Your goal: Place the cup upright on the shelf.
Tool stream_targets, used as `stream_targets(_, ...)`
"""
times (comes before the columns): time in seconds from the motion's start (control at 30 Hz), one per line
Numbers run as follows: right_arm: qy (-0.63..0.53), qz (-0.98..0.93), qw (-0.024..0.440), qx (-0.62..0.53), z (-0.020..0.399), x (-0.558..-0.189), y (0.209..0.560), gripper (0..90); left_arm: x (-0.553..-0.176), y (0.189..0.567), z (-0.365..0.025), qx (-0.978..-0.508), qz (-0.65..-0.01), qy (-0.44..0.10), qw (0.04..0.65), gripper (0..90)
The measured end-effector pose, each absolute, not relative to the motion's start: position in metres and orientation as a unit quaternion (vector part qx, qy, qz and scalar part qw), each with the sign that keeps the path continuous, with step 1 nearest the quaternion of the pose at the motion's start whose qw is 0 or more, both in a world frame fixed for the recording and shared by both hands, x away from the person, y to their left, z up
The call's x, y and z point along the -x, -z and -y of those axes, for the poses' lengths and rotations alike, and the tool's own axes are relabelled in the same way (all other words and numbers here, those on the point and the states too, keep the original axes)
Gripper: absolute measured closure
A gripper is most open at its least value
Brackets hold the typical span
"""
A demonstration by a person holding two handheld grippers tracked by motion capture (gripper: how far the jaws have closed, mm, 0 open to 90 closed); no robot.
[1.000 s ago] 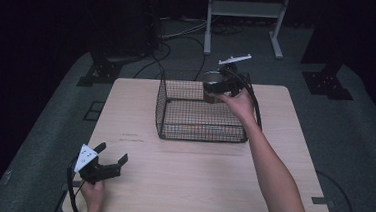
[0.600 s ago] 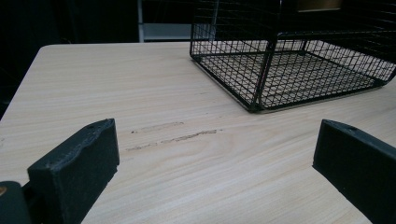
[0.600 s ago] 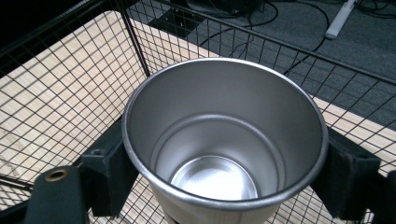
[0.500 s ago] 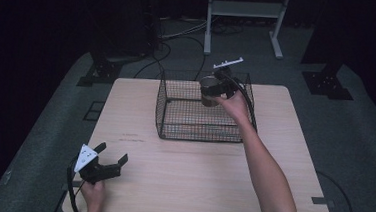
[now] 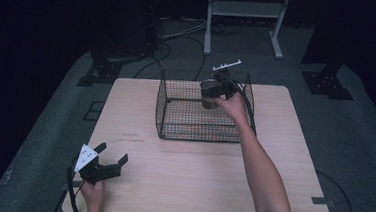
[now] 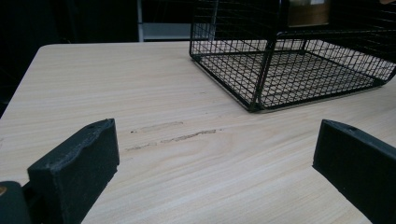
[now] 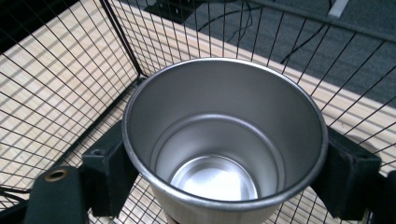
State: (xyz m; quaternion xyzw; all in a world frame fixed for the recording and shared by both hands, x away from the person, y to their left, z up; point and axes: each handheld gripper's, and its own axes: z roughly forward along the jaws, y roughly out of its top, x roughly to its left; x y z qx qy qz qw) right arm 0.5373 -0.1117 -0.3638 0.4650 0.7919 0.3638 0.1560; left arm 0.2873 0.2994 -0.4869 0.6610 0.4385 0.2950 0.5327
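table (image 5: 180,185): bears wire basket (image 5: 174,130) | wire basket: landmark, far centre | left gripper (image 5: 111,162): well short of basket, jaws apart, empty | right gripper (image 5: 216,90): clamped on steel cup (image 7: 224,140), inside basket near far-right wall | step: likely lowering cup; next, set down upright, release | change: cup shifted leftward into basket

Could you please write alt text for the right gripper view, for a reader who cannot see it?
An empty metal cup, seen from above and upright, is clamped between the right gripper's two black jaws. It is held inside a black wire basket, whose mesh surrounds it, with the pale wooden table showing through below.
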Motion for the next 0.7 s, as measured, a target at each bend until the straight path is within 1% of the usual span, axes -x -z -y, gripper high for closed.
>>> stream_targets(0.7, -0.312, -0.815, 0.136, -0.469, 0.100, -0.548, 0.393, 17.9, -0.287, 0.487, -0.300, -0.661, -0.438, -0.296, 0.533, 0.0)
